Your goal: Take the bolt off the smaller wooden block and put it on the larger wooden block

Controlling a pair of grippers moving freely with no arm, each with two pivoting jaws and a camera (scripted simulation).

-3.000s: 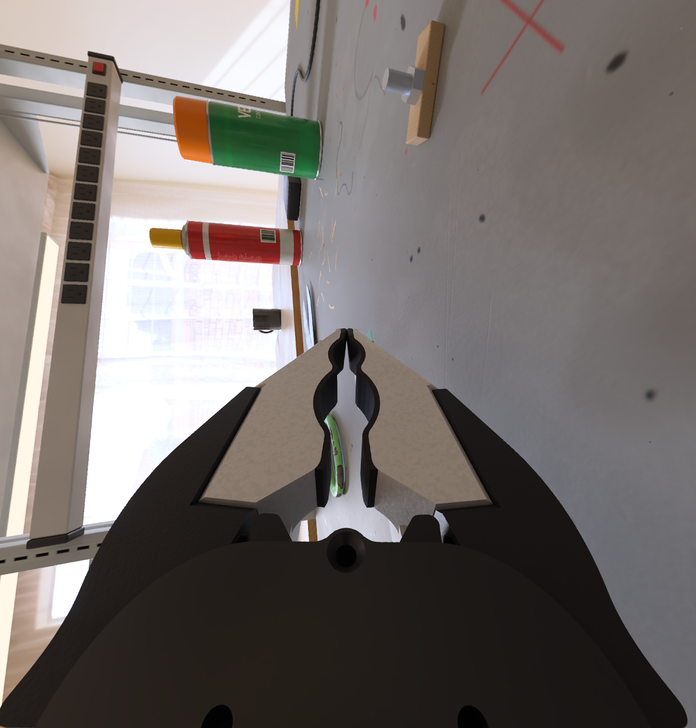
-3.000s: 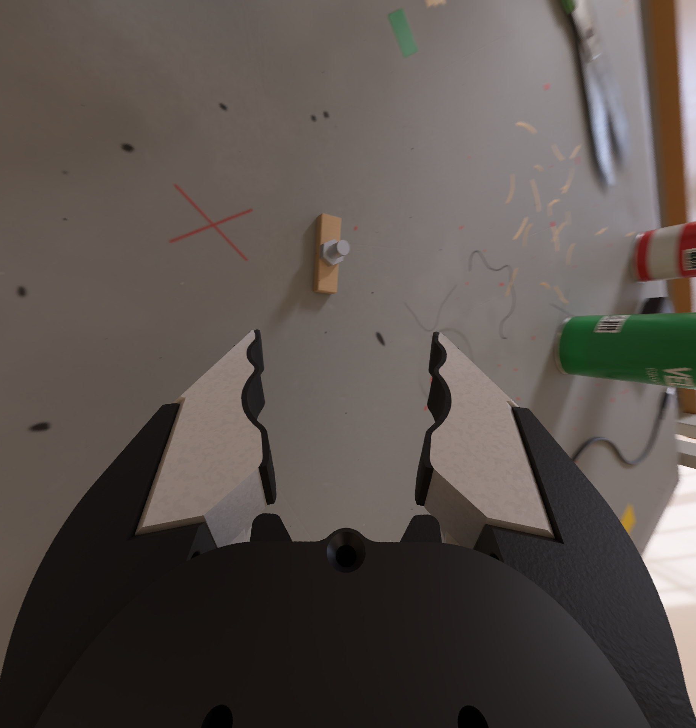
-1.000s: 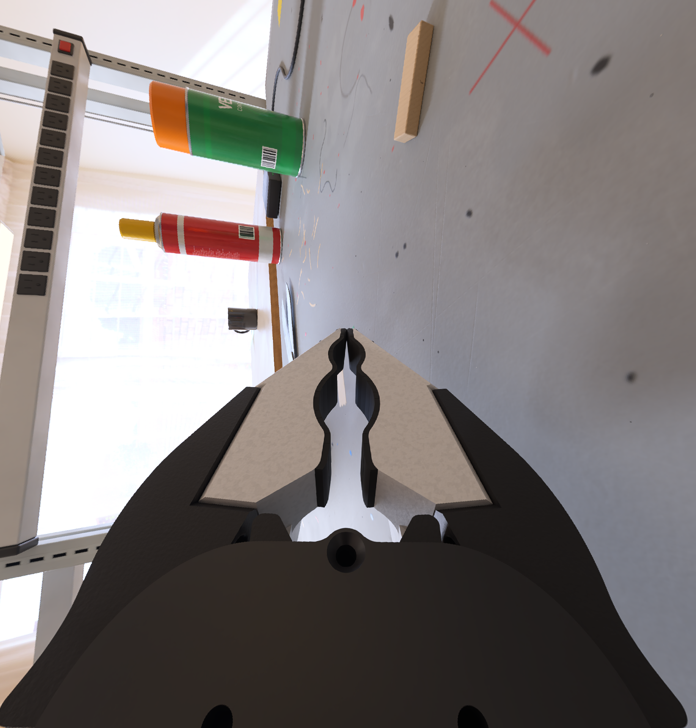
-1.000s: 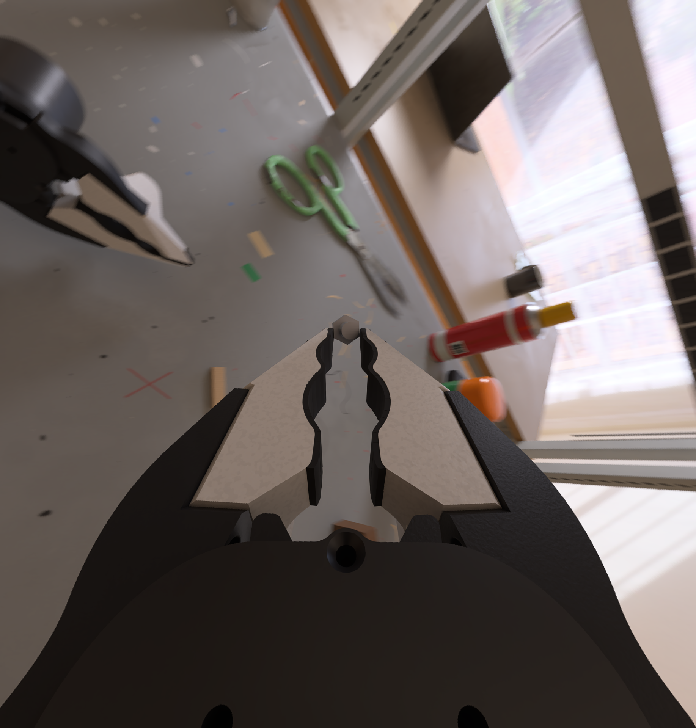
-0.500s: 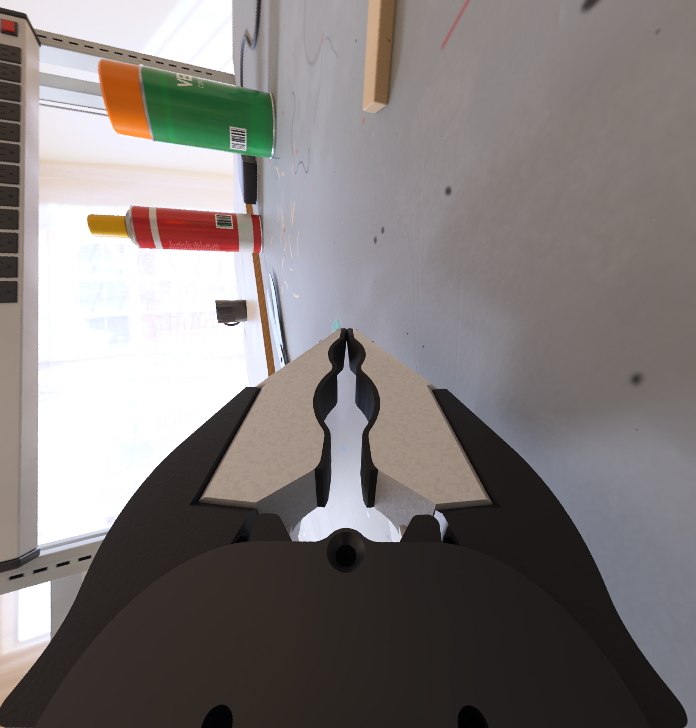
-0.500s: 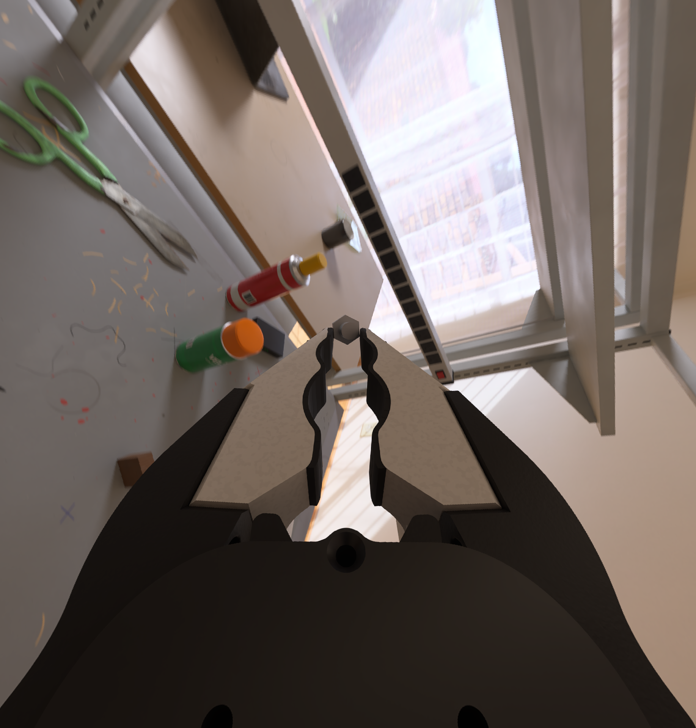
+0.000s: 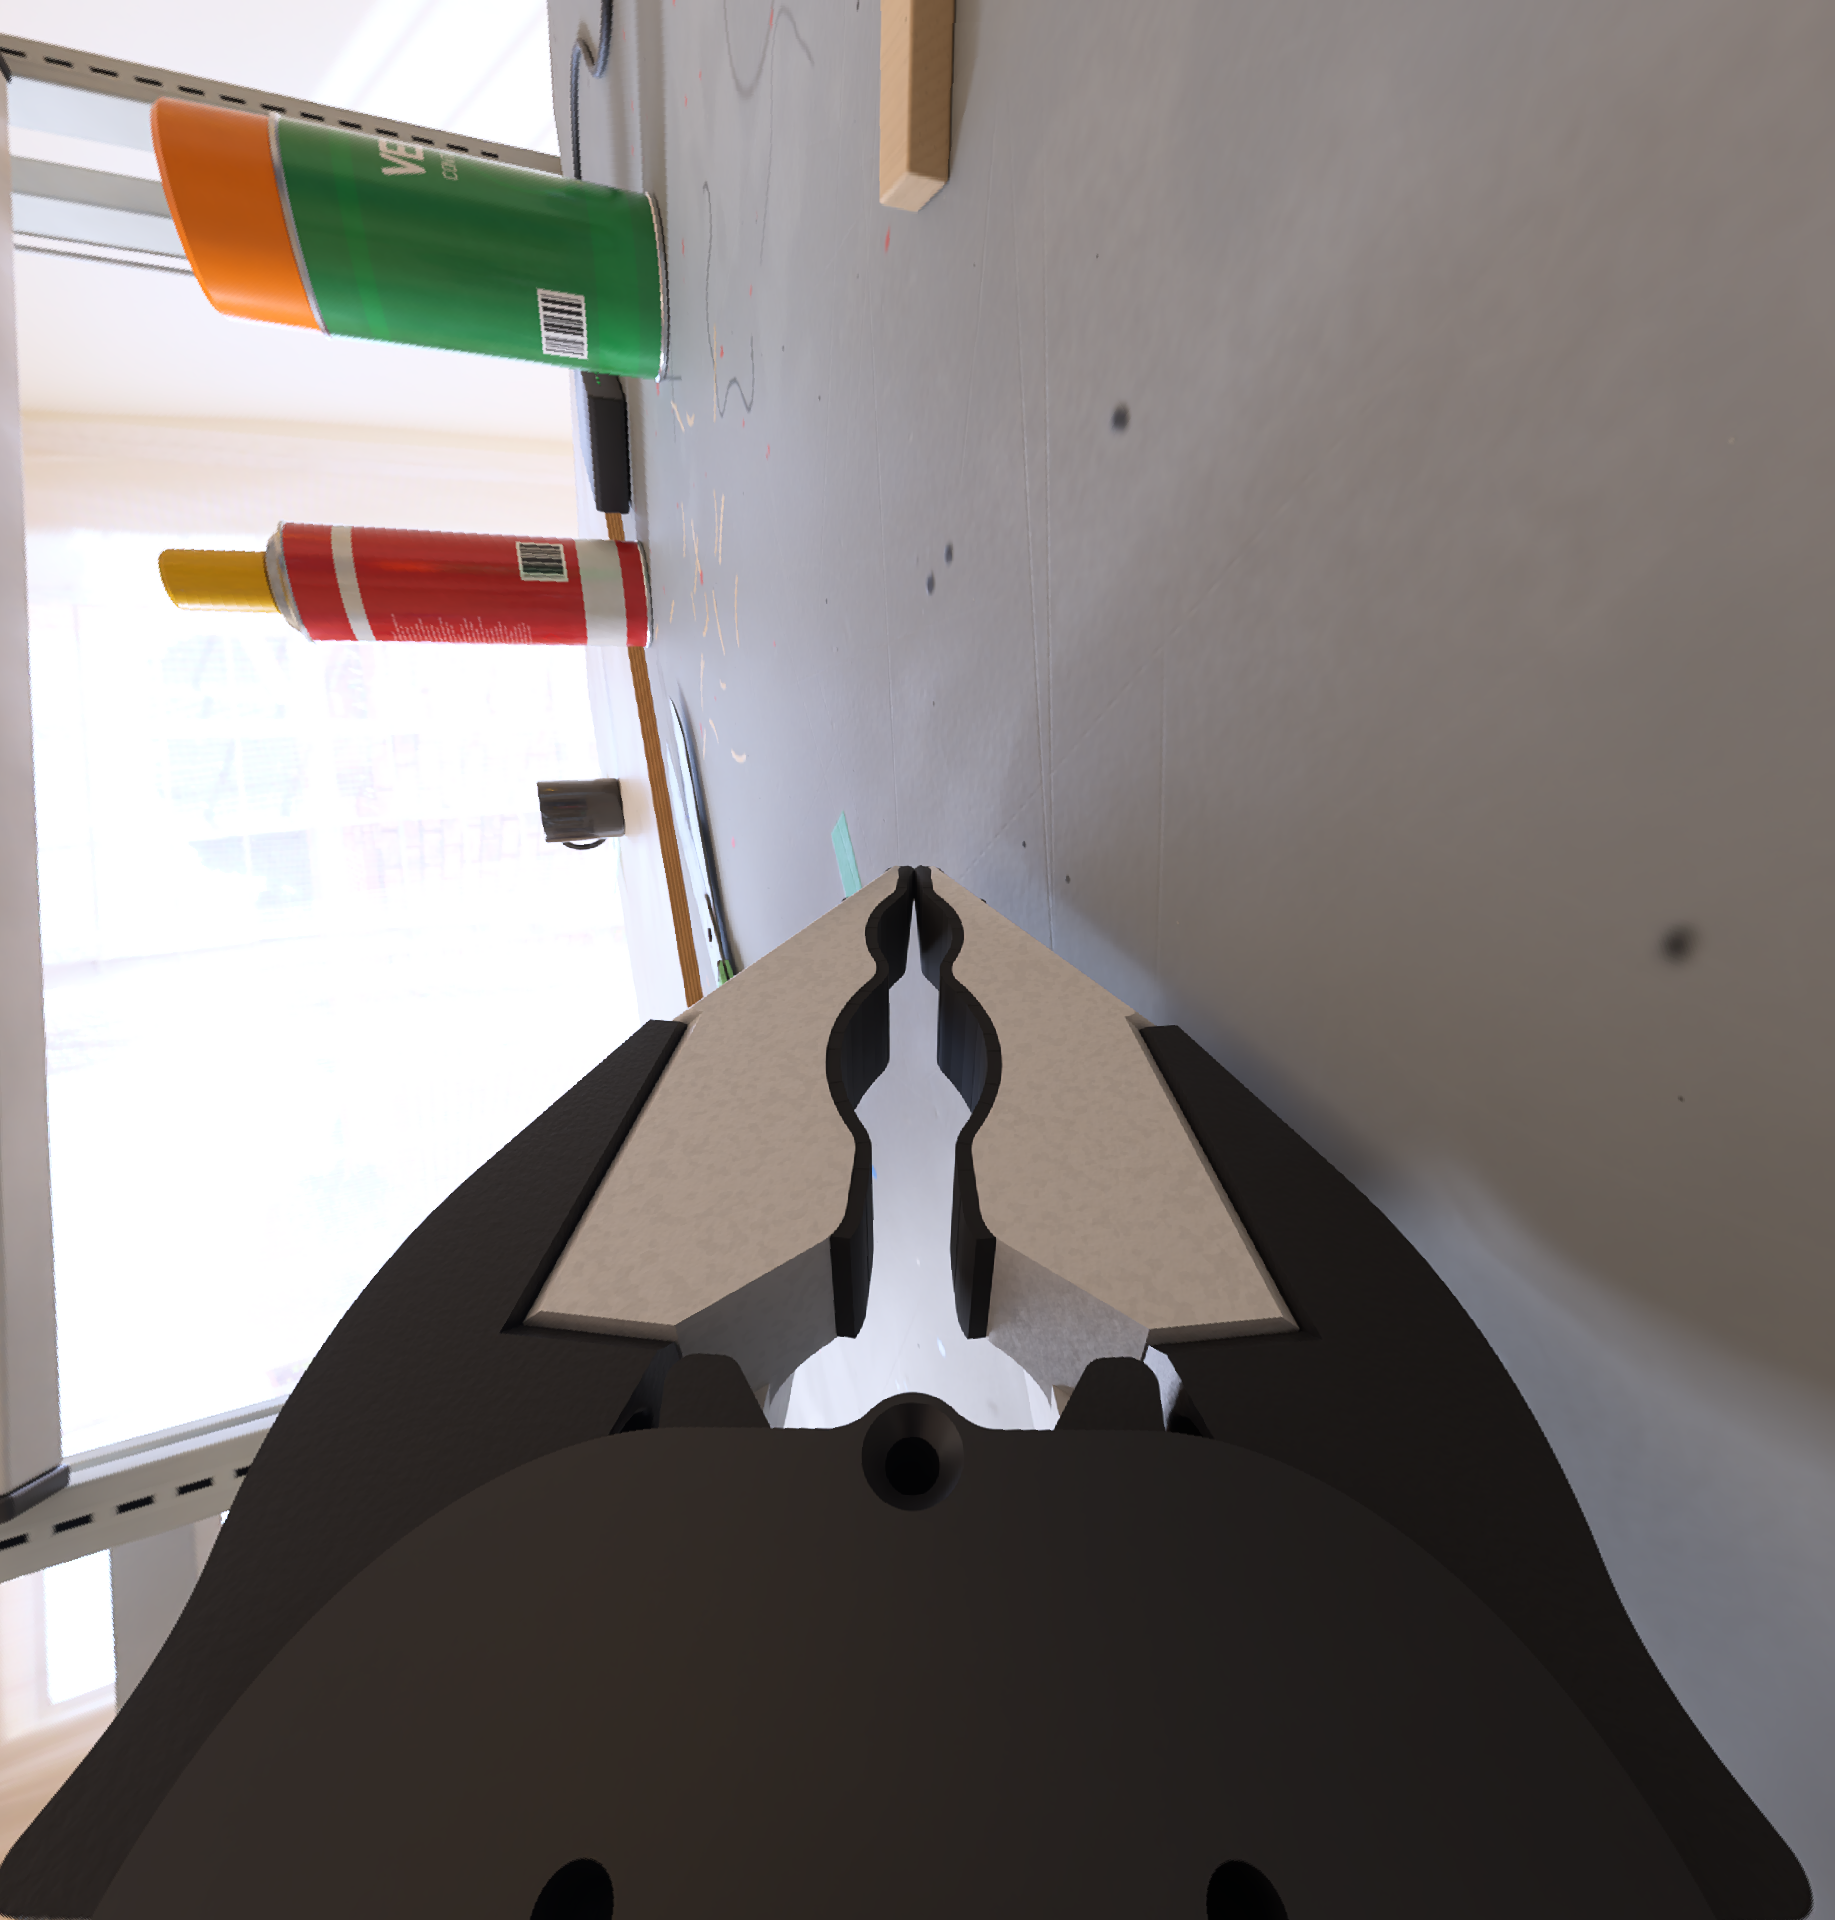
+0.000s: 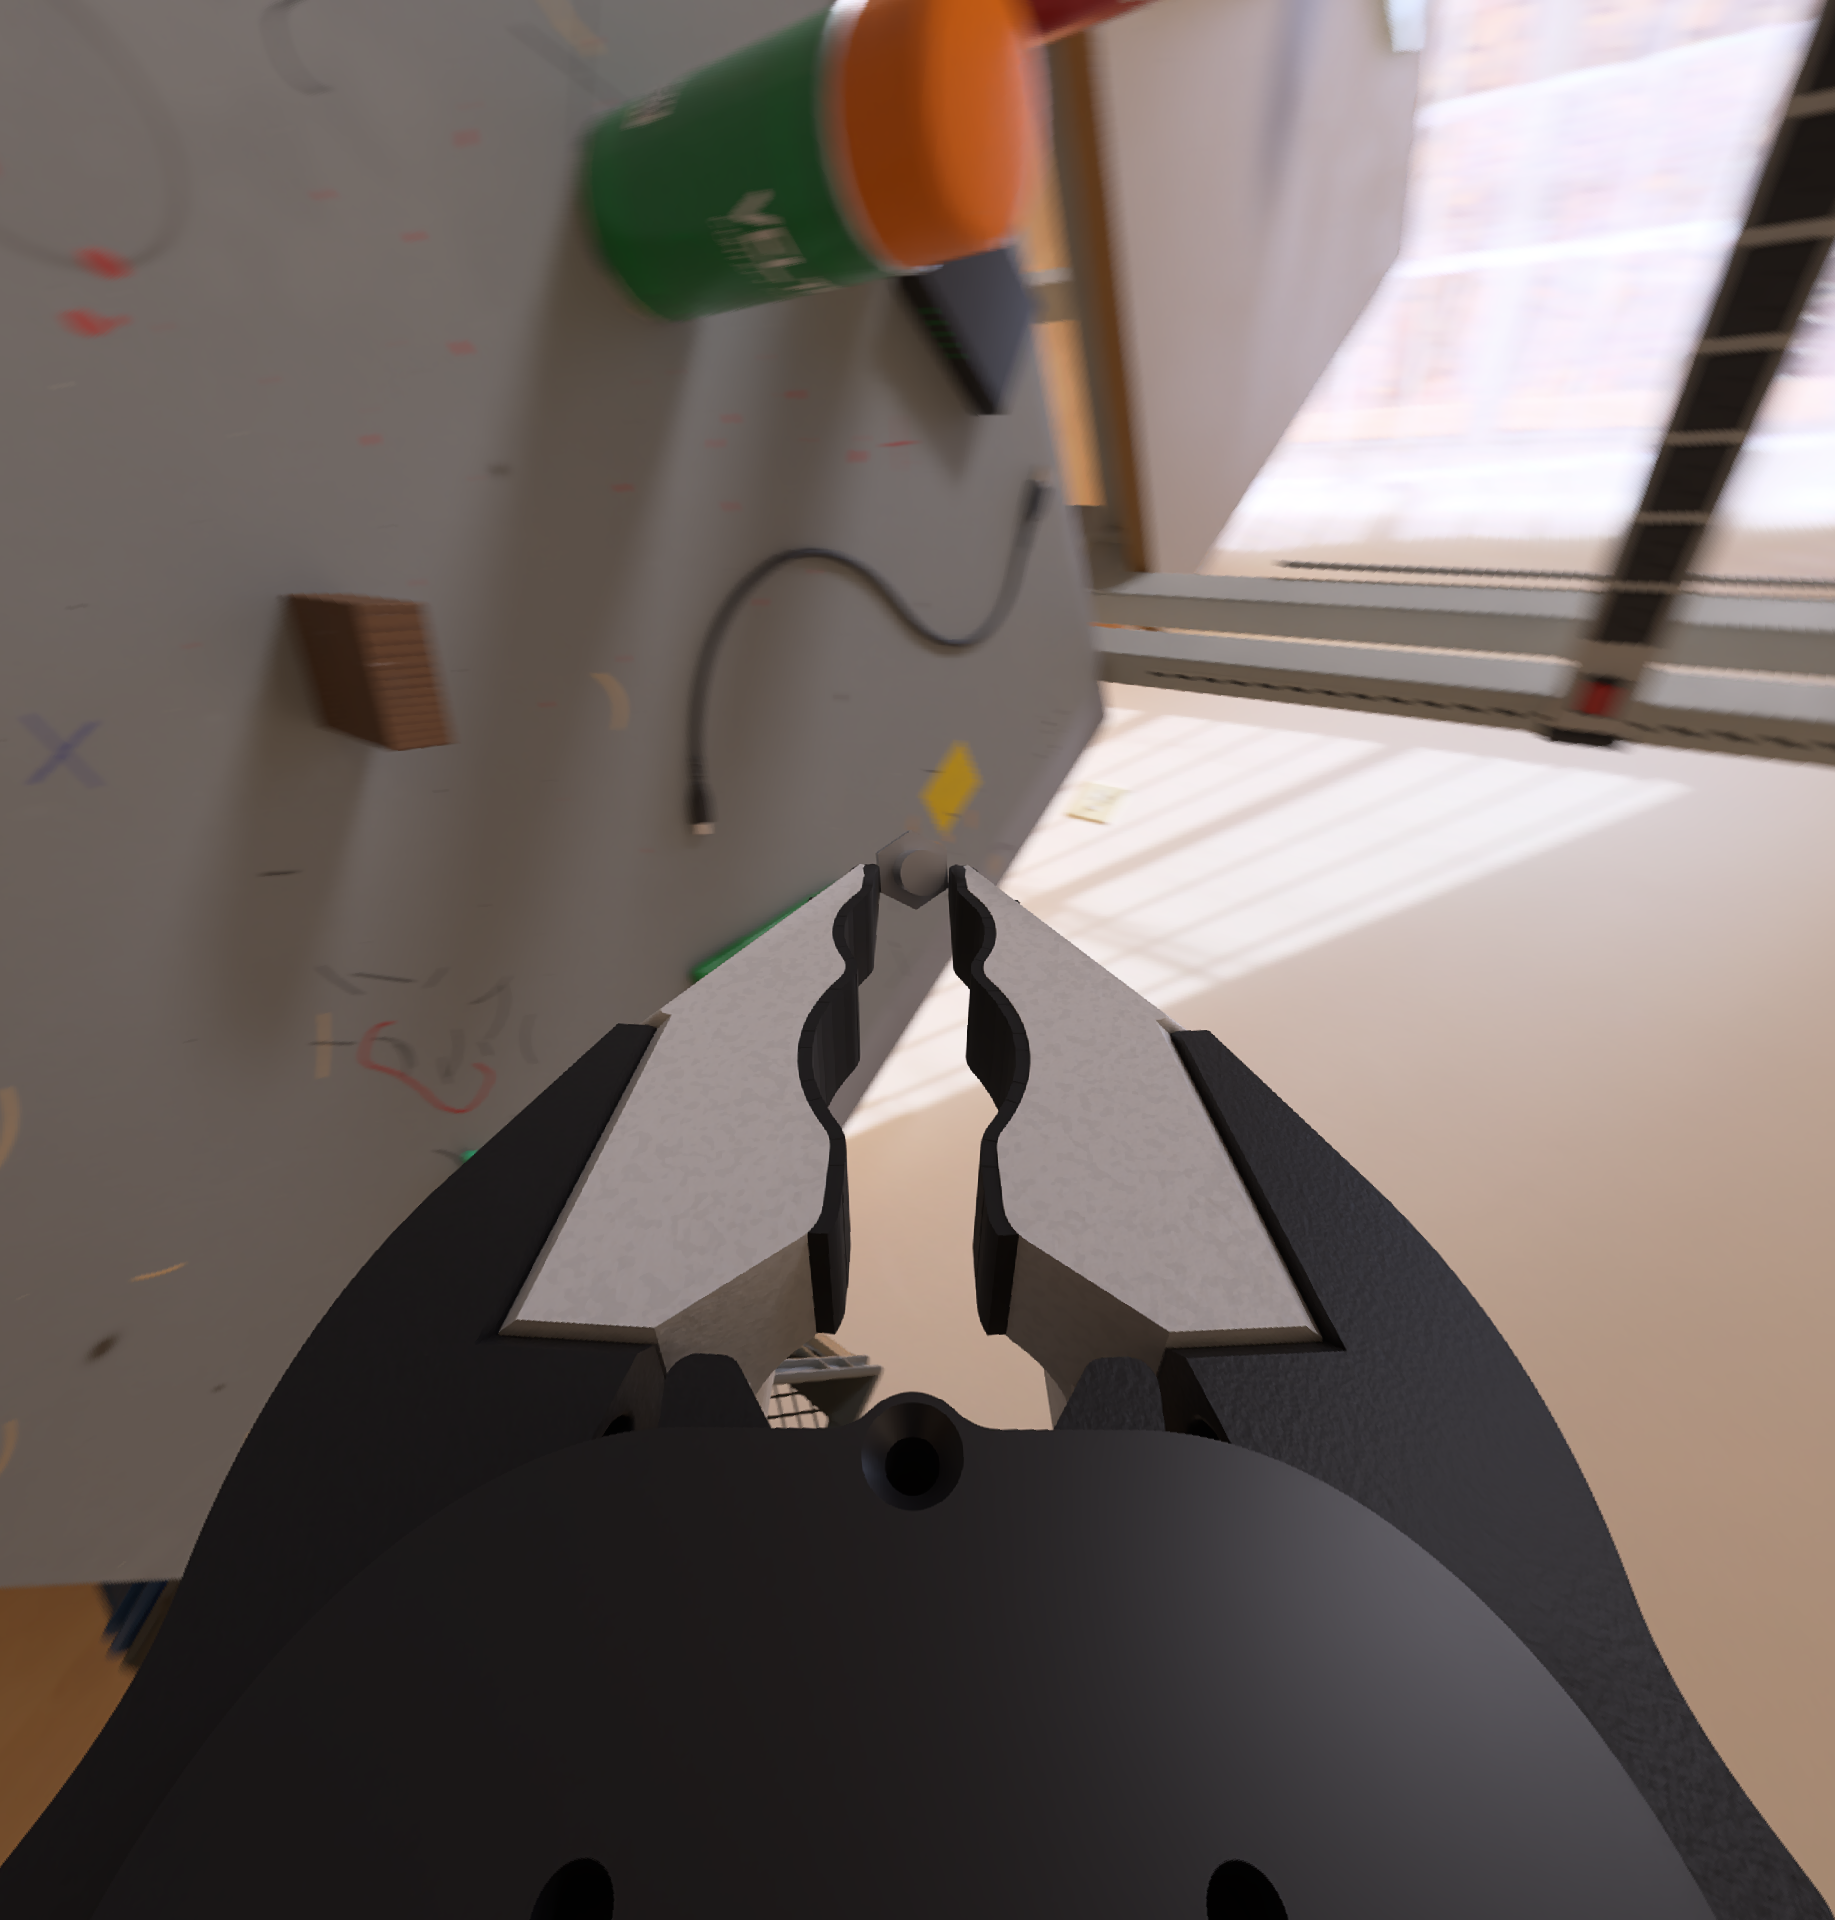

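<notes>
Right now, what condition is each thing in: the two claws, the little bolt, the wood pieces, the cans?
Left gripper: shut, empty.
Right gripper: shut on the bolt.
Bolt: pinched at the fingertips, off the table.
Light wooden block: flat, nothing on it.
Dark wooden block: flat, bare.
Green can: upright, capped.
Red can: upright, capped.

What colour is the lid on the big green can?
Orange. The lid on the green can shows best in the left wrist view.
</notes>
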